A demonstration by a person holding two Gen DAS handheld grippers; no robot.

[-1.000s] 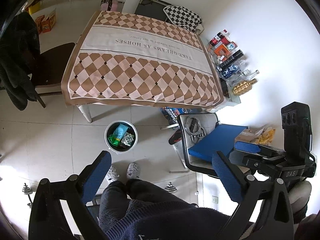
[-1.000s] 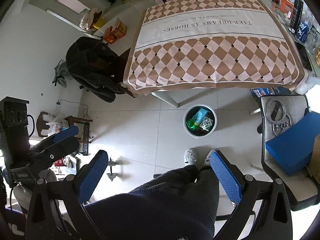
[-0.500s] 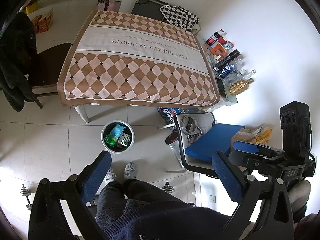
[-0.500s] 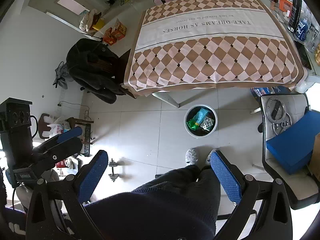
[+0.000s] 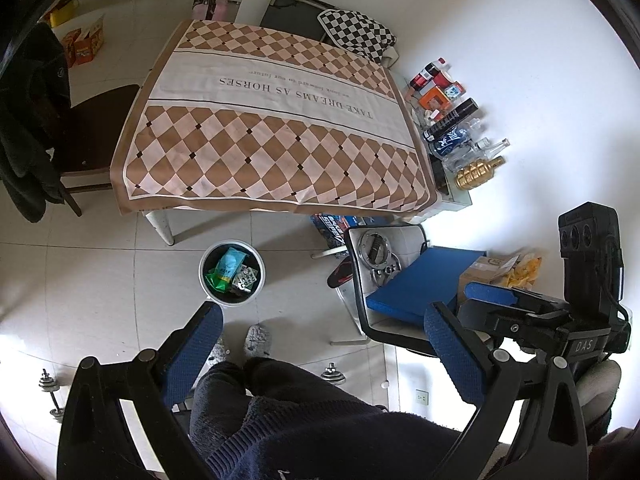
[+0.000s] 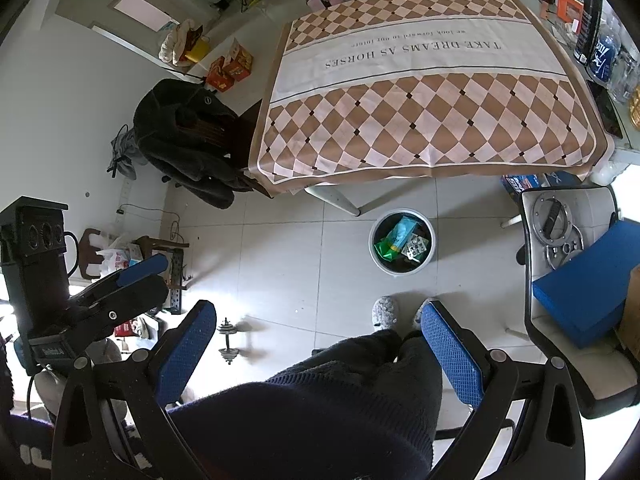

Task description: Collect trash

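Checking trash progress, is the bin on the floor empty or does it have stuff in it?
Not empty: the bin holds a green packet and a blister pack.

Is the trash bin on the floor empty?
No, the round trash bin already holds a green and blue packet and a silver blister pack.

You've a checked tablecloth over the table; bottles stand beside it by the wall; a dark coat hangs on a chair; dumbbell on the floor.
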